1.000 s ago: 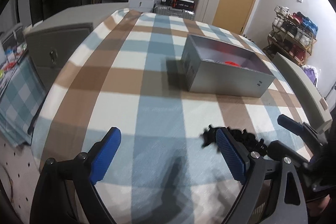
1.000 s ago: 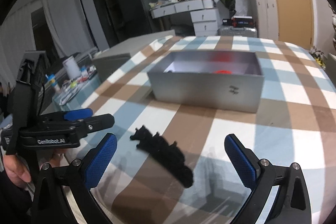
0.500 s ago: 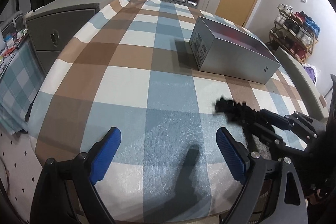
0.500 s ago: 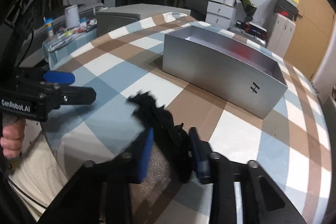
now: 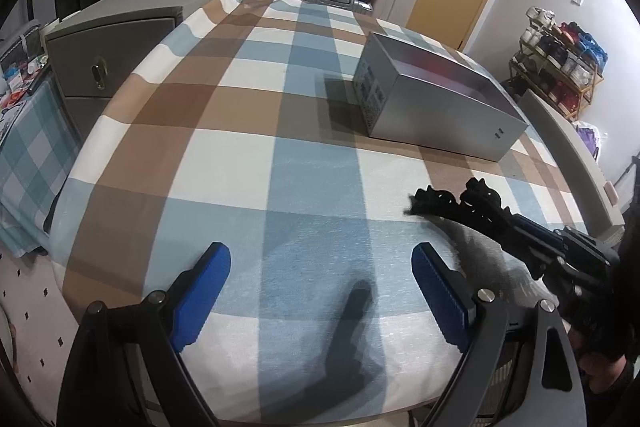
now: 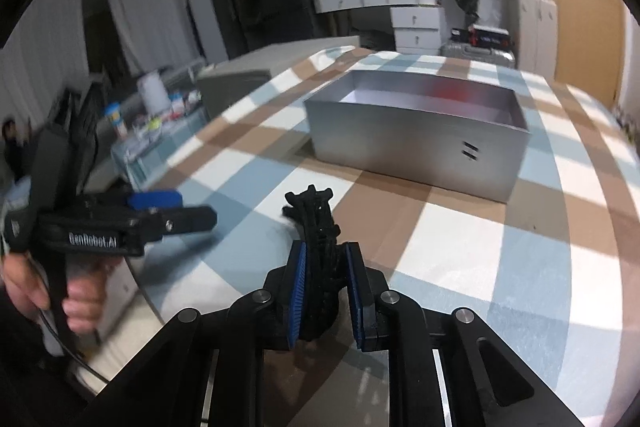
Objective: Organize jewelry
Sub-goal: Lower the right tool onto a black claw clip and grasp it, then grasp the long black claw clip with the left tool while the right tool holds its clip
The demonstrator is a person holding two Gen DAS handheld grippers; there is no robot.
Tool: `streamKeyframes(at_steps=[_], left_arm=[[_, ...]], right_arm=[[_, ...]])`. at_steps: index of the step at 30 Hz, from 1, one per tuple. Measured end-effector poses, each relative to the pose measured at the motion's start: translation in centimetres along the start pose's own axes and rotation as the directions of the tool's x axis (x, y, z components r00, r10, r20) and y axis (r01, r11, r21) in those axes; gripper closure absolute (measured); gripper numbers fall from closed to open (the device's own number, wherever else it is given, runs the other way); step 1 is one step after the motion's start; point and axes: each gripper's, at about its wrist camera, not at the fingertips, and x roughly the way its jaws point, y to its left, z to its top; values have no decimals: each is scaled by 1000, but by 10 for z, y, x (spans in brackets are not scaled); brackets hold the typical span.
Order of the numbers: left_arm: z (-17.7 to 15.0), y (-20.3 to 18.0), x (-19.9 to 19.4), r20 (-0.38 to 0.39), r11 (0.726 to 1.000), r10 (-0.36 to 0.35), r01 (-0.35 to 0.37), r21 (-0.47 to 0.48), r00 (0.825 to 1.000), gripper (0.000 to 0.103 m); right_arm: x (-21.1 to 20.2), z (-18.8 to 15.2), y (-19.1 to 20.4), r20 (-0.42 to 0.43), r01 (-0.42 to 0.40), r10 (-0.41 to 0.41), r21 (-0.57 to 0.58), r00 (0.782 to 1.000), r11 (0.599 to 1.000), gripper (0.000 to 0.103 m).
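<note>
Blue pads of the right gripper (image 6: 325,281) clamp a black beaded piece of jewelry (image 6: 316,227) (lifted off the checked tablecloth (image 5: 280,187)), near side of the open silver box (image 6: 416,139). Left gripper (image 5: 320,291) hangs wide and empty to the left, held by a hand (image 6: 76,303).

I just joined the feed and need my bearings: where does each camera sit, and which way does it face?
Left wrist: on the left gripper, fingers open over the checked tablecloth, looking at the silver box; the right gripper enters from the right.
Right wrist: on the right gripper, shut on the black jewelry, facing the box; the left gripper and a hand show left.
Shared: box, tablecloth, jewelry.
</note>
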Motion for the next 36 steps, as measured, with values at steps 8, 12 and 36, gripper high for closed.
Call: streamKeyframes(at_steps=[8,12,36], left_arm=[[5,-19,6,-17,999,-8,9,48,1000,14],[6,-31,10,-29,997,-11,13,82,1000,14],[11,-65,21,-44,984,8,0,178,999,14]], right_arm=[[-12,-6,-38,65,-143,132,238,989,961,84],[-14,-12,-58,96,-211,189,347,977,914,84],[1,8,-53,-52,-25,41,283,998,959,62]])
